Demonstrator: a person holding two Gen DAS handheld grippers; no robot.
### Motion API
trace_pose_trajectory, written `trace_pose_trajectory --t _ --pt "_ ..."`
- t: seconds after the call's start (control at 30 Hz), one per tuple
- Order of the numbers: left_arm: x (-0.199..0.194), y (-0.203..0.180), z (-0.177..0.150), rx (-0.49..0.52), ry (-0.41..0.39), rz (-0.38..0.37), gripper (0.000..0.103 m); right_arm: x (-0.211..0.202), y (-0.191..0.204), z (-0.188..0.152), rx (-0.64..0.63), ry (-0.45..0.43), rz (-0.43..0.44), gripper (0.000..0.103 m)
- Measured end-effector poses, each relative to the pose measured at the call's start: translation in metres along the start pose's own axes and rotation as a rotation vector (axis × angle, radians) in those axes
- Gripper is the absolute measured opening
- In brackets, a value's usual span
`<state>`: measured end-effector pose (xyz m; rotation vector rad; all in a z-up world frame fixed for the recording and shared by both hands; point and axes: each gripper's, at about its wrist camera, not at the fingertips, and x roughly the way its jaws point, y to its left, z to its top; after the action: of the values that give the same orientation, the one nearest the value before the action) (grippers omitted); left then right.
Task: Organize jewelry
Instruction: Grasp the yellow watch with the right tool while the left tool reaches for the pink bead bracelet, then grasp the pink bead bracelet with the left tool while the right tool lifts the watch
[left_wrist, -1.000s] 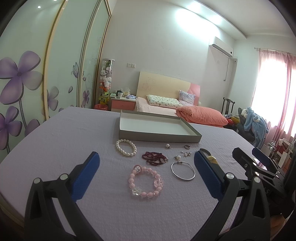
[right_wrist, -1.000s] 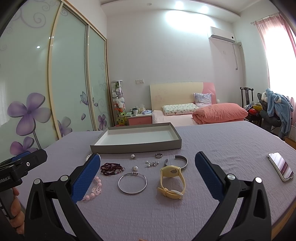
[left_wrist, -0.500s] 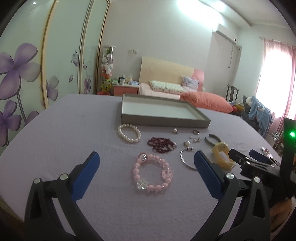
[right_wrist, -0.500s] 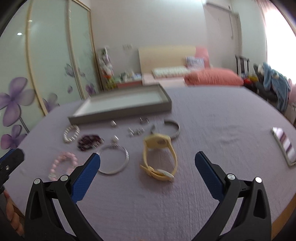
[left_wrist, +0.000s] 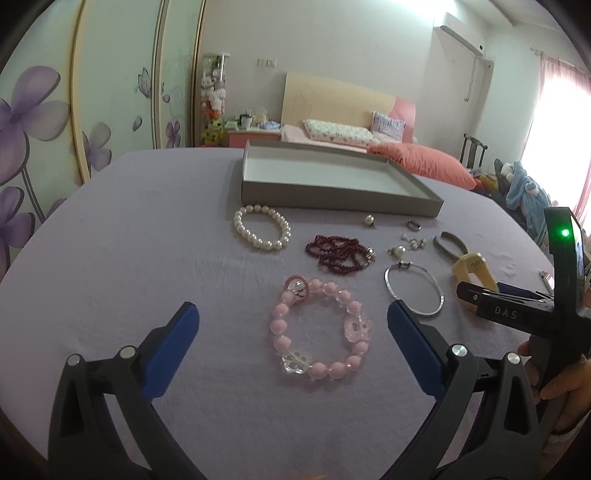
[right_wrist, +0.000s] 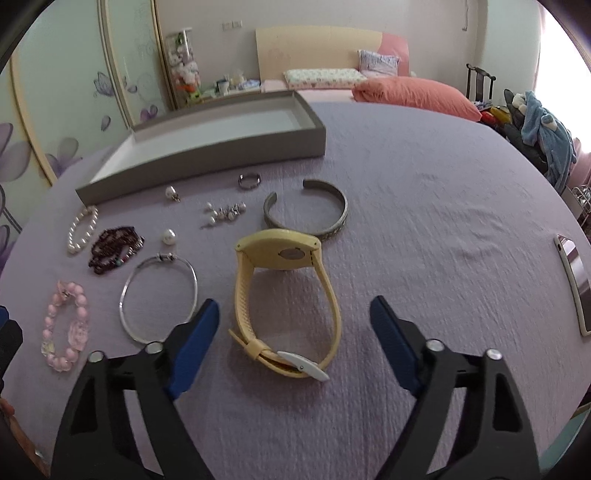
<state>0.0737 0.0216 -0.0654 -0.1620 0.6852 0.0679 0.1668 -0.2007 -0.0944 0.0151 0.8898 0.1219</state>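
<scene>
Left wrist low over pink bracelet (left_wrist: 319, 328), right wrist over watch (right_wrist: 286, 302), both facing tray (left_wrist: 332, 199)

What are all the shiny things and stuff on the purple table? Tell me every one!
Tray: one, grey, empty, far side.
Pearl bracelet: one, white, near tray's left corner.
Dark bead strand: one, maroon, middle.
Pink bead bracelet: one, pink, between left jaws.
Thin bangle: one, silver, beside watch.
Watch: one, yellow, between right jaws.
Cuff: one, grey, behind watch.
Ring: one, silver, by tray.
Earrings: several, pearl-white, scattered.
Phone: one, right edge.
Left hand-held gripper: open.
Right hand-held gripper: open.
</scene>
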Motion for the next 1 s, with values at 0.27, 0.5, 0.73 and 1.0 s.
trace_pose_trajectory --t 0.27,0.5,0.73,1.0 --pt "0.015 0.001 0.004 0.023 0.053 0.001 0.099 -0.001 0.006 0.000 -0.028 0.004 -0.004 0.056" --pt "0.031 -0.012 0.007 0.047 0.108 0.016 0.099 -0.008 -0.003 0.002 0.019 -0.025 0.066 0.034" --pt "0.044 -0.006 0.012 0.016 0.152 0.056 0.098 -0.013 -0.004 0.004 0.019 -0.054 0.085 0.035" --pt "0.042 0.008 0.007 0.022 0.188 0.043 0.064 -0.011 -0.006 0.005 0.030 -0.050 0.109 0.036"
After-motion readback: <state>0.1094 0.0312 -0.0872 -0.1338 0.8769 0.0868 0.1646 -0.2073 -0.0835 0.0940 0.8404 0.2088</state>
